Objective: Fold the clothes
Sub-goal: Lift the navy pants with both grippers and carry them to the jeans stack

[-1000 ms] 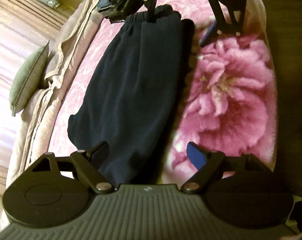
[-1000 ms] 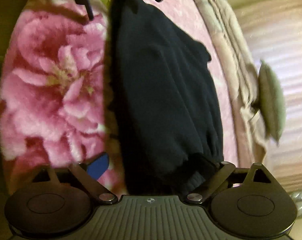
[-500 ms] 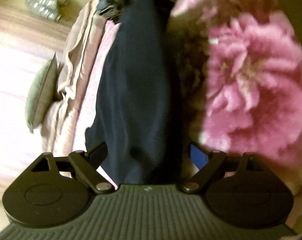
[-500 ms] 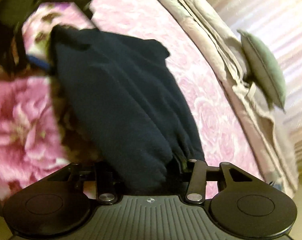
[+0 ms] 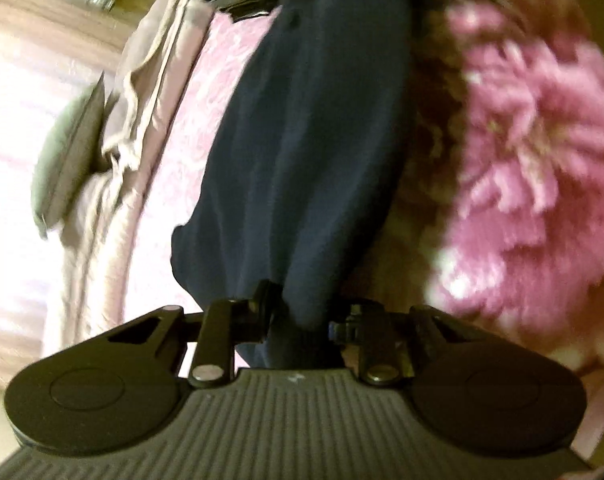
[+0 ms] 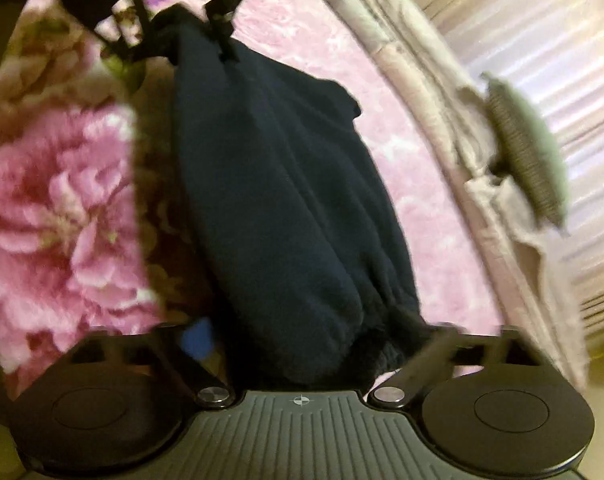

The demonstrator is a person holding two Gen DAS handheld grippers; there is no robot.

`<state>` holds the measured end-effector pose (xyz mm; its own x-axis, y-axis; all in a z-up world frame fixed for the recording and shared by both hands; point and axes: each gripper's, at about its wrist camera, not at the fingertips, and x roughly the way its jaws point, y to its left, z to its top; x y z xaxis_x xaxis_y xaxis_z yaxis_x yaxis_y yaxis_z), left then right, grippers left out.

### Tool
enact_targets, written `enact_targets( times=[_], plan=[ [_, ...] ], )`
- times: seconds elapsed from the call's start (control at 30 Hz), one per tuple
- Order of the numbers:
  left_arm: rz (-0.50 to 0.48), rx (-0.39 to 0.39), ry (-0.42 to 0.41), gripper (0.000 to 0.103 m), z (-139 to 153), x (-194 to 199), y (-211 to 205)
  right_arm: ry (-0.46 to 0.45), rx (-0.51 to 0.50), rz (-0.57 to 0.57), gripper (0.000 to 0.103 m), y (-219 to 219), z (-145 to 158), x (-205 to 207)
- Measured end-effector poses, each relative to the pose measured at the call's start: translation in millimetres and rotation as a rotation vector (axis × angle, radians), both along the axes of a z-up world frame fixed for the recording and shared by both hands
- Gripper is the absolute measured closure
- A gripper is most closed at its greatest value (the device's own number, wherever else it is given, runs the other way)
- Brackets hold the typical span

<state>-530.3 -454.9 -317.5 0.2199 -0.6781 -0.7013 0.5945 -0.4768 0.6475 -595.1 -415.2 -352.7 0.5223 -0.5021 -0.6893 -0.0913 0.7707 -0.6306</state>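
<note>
A pair of dark navy fleece trousers (image 5: 302, 152) lies lengthwise on a bed, stretched between two hand-held grippers that face each other from its two ends. Under the trousers is a plush blanket (image 5: 542, 128) printed with a big pink peony; the flower sits along one long side of the trousers, and a paler pink patterned stretch of the same blanket runs along the other.

The left gripper (image 5: 299, 320) is closing on one end of the trousers: its jaws have drawn in narrow and the navy cloth is bunched tight between them, so it is gripping the fabric. In the right wrist view this same gripper shows at the far end of the trousers, pinching a gathered bit of cloth.

The right gripper (image 6: 314, 344) is at the opposite end, by the elastic cuffs. Its jaws are opening and stand wide apart; the cuff end lies in the gap between them, its gathered edge against one finger, but it is not squeezed.

Beyond the pale pink side of the trousers, a beige quilt (image 6: 418, 80) is rumpled along the bed's edge, with a grey-green cushion (image 6: 526, 148) lying beside it
</note>
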Motion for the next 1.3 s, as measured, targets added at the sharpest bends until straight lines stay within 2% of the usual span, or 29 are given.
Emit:
enact_targets(
  times=[0.13, 0.23, 0.27, 0.3, 0.33, 0.4, 0.47, 0.53, 0.57, 0.6, 0.67, 0.73, 0.83, 0.87, 0.97, 1.03, 1.1, 1.13, 1.3],
  plan=[
    [0.082, 0.022, 0.131, 0.082, 17, 12, -9, 0.034, -0.081, 0.052, 0.006, 13, -26, -4],
    [0.082, 0.027, 0.148, 0.081, 22, 13, -8, 0.025, -0.150, 0.061, 0.007, 9, -37, 0],
    [0.075, 0.030, 0.143, 0.079, 22, 12, -7, 0.020, -0.169, 0.058, 0.028, 6, -38, 2],
    [0.067, 0.034, 0.135, 0.077, 20, 11, -5, 0.028, -0.189, 0.050, 0.042, 3, -38, 4],
    [0.054, 0.036, 0.117, 0.073, 17, 9, -3, 0.034, -0.205, 0.042, 0.042, 0, -37, 7],
    [0.025, 0.034, 0.066, 0.066, 9, 4, 2, 0.031, -0.177, 0.028, 0.055, -4, -30, 8],
    [-0.012, 0.026, -0.004, 0.054, -1, -1, 3, 0.029, -0.150, 0.015, 0.059, -8, -22, 9],
    [-0.052, 0.029, -0.081, 0.047, -13, -5, 2, 0.028, -0.140, 0.007, 0.060, -10, -14, 10],
    [-0.076, 0.032, -0.120, 0.046, -20, -7, 2, 0.027, -0.136, 0.003, 0.060, -11, -11, 11],
    [-0.088, 0.038, -0.143, 0.047, -26, -8, 0, 0.026, -0.135, -0.001, 0.060, -12, -8, 12],
    [-0.088, 0.057, -0.158, 0.067, -34, -5, -8, 0.029, -0.136, -0.004, 0.060, -13, -7, 15],
    [-0.067, 0.073, -0.131, 0.076, -35, -2, -14, 0.041, -0.155, 0.006, 0.060, -12, -12, 16],
    [-0.034, 0.073, -0.065, 0.080, -27, 4, -15, 0.065, -0.208, 0.037, 0.048, -8, -29, 14],
    [-0.022, 0.074, -0.038, 0.081, -23, 7, -15, 0.075, -0.226, 0.043, 0.038, -7, -36, 13],
    [0.002, 0.074, 0.021, 0.081, -10, 15, -17, 0.104, -0.274, 0.058, 0.037, -7, -50, 14],
    [0.001, 0.086, 0.033, 0.081, -4, 17, -19, 0.119, -0.275, 0.053, 0.037, -10, -48, 16],
    [0.000, 0.101, 0.044, 0.081, 2, 20, -22, 0.128, -0.248, 0.046, 0.053, -14, -37, 18],
    [-0.004, 0.110, 0.051, 0.082, 7, 21, -24, 0.132, -0.235, 0.042, 0.057, -17, -31, 18],
    [-0.034, 0.111, 0.070, 0.083, 46, 25, -25, 0.145, -0.198, 0.016, 0.063, -24, 16, 20]
  ],
)
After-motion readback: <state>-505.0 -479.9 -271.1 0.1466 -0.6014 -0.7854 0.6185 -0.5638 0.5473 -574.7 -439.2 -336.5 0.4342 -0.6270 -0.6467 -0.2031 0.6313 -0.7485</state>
